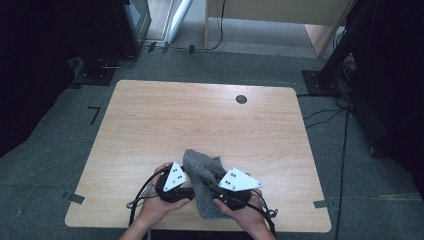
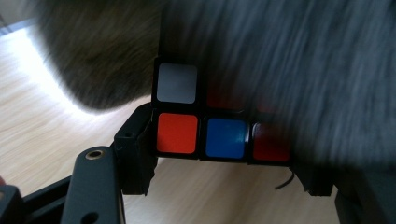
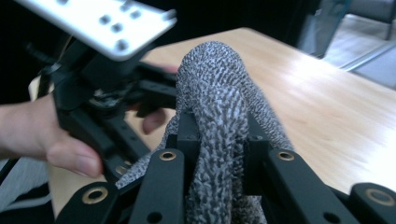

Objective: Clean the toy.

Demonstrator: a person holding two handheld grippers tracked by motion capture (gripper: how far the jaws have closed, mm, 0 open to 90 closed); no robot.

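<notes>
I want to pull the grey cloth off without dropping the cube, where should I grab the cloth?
Probably grip the grey cloth at its raised fold, where the right gripper pinches it, and come from above. That hump stands clear of the puzzle cube clamped in the left gripper.

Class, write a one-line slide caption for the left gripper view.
Left gripper grips a puzzle cube half-covered by grey cloth above a wooden table.
</notes>
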